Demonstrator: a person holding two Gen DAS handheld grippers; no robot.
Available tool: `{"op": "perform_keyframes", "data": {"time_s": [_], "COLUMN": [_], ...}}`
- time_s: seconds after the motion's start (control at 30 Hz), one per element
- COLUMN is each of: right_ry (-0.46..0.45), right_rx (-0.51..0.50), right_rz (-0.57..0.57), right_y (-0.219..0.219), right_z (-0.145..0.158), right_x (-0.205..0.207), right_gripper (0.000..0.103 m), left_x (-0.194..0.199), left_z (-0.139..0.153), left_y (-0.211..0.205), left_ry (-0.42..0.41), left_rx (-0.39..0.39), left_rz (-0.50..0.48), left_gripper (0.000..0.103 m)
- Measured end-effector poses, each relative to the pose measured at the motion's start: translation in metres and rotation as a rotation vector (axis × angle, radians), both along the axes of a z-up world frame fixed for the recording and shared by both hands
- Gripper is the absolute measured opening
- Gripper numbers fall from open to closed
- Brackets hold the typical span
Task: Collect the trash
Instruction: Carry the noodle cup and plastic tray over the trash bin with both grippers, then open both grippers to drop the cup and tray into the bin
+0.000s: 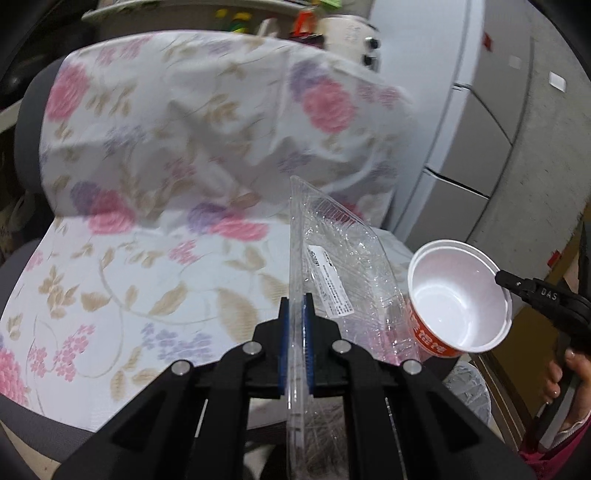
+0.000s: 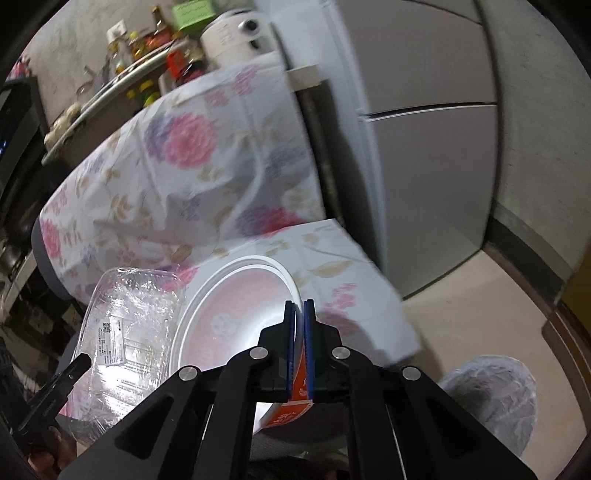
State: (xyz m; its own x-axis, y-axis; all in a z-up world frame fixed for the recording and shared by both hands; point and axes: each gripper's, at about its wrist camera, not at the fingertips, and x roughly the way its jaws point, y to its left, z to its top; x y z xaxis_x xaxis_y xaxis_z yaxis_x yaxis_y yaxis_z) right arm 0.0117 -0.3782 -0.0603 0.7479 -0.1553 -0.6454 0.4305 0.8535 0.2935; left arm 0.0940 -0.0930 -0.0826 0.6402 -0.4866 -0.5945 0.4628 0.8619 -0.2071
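Observation:
My left gripper is shut on the edge of a clear plastic food tray, which stands on edge above the flowered chair seat. Its white label faces right. The tray also shows at lower left in the right wrist view, with the left gripper's tip on it. My right gripper is shut on the rim of a white and orange paper bowl, lifted off the seat. In the left wrist view that bowl hangs empty at right, pinched by the right gripper.
A chair draped in flowered cloth fills both views. A grey fridge stands at right. A bin lined with a clear bag sits on the floor at lower right, beside the chair. A shelf with bottles and a white cooker are behind.

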Motion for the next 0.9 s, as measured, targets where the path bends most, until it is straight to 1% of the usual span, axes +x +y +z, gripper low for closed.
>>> {"op": "perform_keyframes", "data": {"time_s": [0.13, 0.27, 0.5, 0.6, 0.7, 0.8, 0.87, 0.9], "right_ry": [-0.006, 0.008, 0.058, 0.08, 0.11, 0.138, 0.14, 0.138], "right_rx": [-0.011, -0.022, 0.011, 0.027, 0.048, 0.077, 0.104, 0.115], "right_rz": [-0.078, -0.187, -0.375, -0.429, -0.463, -0.486, -0.485, -0.494], "right_y": [-0.022, -0.052, -0.099, -0.11, -0.121, -0.134, -0.141, -0.144], "right_z": [0.003, -0.001, -0.027, -0.041, -0.057, -0.078, -0.087, -0.09], "right_x": [-0.042, -0.093, -0.175, -0.198, -0.211, -0.212, -0.213, -0.216], "right_gripper": [0.005, 0.005, 0.005, 0.005, 0.006, 0.012, 0.023, 0.031], "left_x": [-0.012, -0.027, -0.061, -0.072, -0.082, -0.09, -0.097, -0.099], "left_z": [0.0, -0.009, -0.027, -0.034, -0.041, -0.047, -0.053, -0.055], "left_y": [-0.026, -0.068, -0.145, -0.172, -0.197, -0.217, -0.234, -0.24], "left_ry": [-0.01, 0.003, 0.021, 0.031, 0.054, 0.072, 0.084, 0.089], "left_rx": [-0.031, -0.046, -0.045, -0.032, -0.02, -0.007, 0.006, 0.012], "left_rz": [-0.051, -0.151, -0.328, -0.39, -0.453, -0.505, -0.542, -0.556], "left_gripper": [0.005, 0.005, 0.005, 0.005, 0.005, 0.005, 0.005, 0.005]}}
